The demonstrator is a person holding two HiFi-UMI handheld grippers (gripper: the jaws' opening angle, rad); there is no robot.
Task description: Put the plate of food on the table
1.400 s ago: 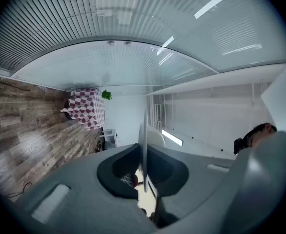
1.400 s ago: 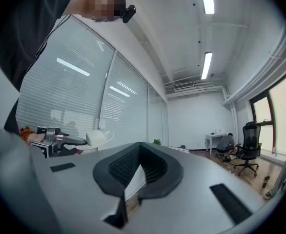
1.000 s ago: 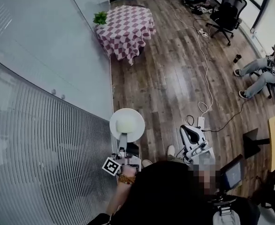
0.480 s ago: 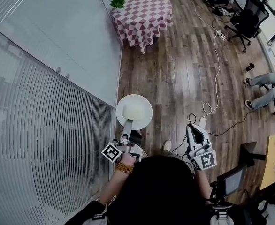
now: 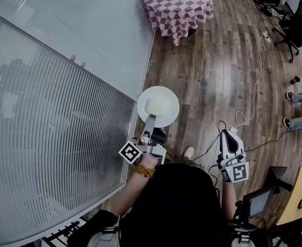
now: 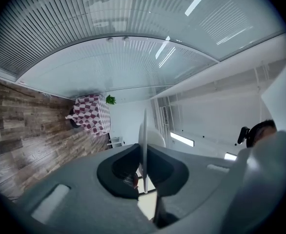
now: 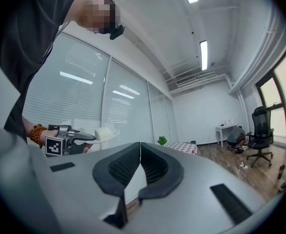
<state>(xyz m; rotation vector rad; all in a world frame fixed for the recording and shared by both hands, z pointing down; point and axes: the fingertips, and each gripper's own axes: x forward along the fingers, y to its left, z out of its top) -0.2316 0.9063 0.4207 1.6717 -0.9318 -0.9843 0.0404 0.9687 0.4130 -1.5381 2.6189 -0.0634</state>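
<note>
Wood floor (image 5: 218, 86) below, plate of food (image 5: 164, 101) between jaws of left gripper (image 5: 150, 123)

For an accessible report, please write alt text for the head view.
The left gripper grips a white plate of food by its rim, above the wood floor beside a glass wall. The checkered table stands far ahead; the right gripper is shut and empty.

A black top (image 5: 177, 205) is worn, and an orange-brown beaded bracelet (image 5: 143, 170) is spotted at the left wrist. The left tongs (image 5: 150, 120) and right tongs (image 5: 229, 134) are moulded in pale grey, lined with black ribbed pads (image 7: 121, 167), and each is topped by a black-and-white marker cube (image 5: 130, 152).
</note>
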